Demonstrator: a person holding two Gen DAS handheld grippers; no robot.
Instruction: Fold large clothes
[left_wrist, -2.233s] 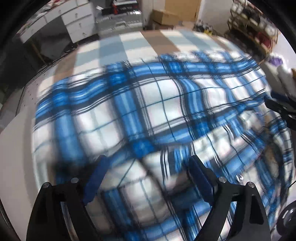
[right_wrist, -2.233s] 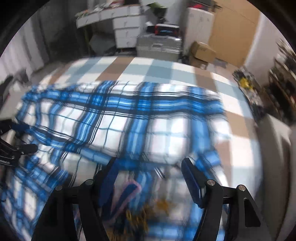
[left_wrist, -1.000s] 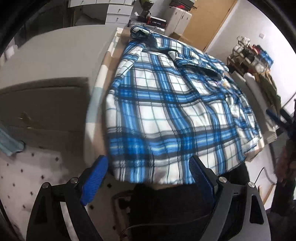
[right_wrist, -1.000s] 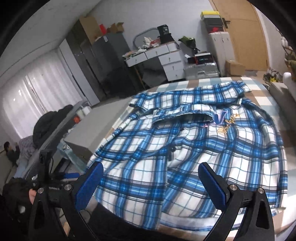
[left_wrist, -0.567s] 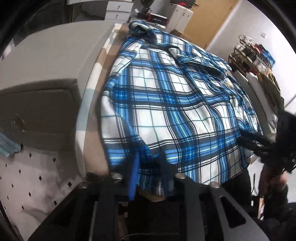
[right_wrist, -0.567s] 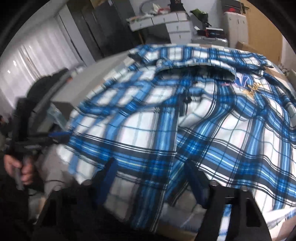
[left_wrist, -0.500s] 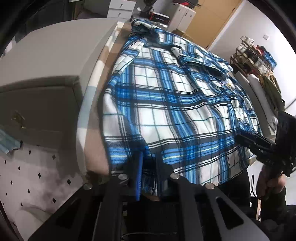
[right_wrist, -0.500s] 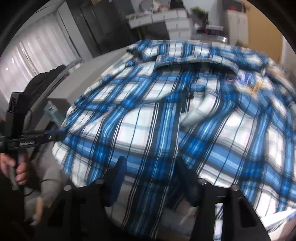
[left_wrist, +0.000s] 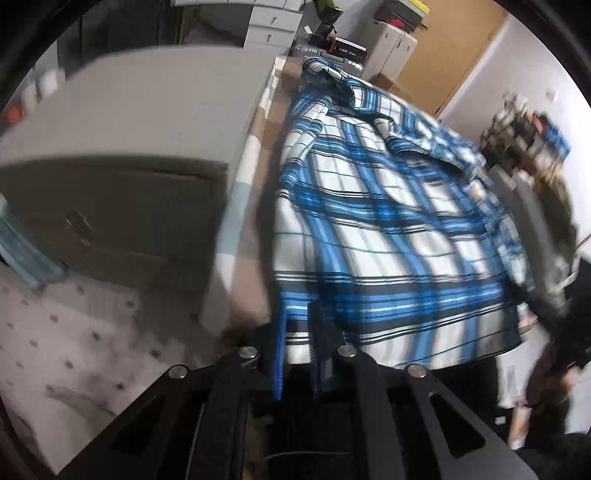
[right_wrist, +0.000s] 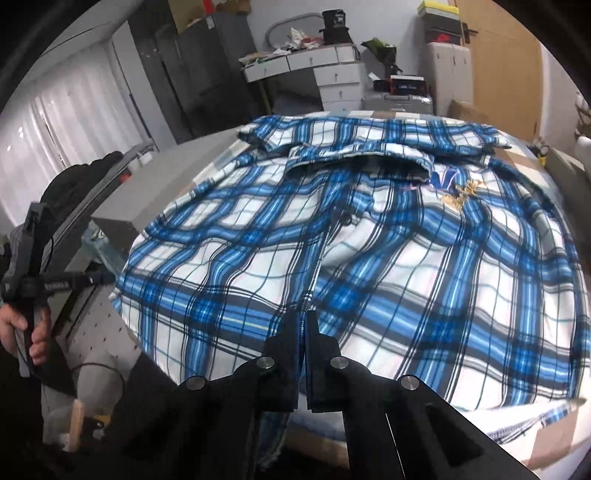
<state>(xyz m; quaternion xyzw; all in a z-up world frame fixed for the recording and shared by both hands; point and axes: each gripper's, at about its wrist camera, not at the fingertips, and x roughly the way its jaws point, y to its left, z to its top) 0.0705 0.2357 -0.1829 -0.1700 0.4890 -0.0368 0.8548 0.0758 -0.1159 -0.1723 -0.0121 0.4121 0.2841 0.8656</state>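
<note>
On bed (right_wrist: 517, 155): plaid shirt (right_wrist: 369, 240); grey cabinet (left_wrist: 129, 147) beside. Left hand-held gripper (left_wrist: 299, 332) opening, hem between; right hand-held gripper (right_wrist: 304, 332) clamps hem.

The plaid shirt (right_wrist: 388, 240) ahead of both grippers is soft woven cloth, matt, in blue, white and black. The right gripper (right_wrist: 305, 325) is matt black plastic with shiny metal screw heads. The left gripper (left_wrist: 299, 332) has blue pads (left_wrist: 280, 354) of dull rubbery look. Beyond the shirt stands a smooth wooden door (right_wrist: 498, 66).
</note>
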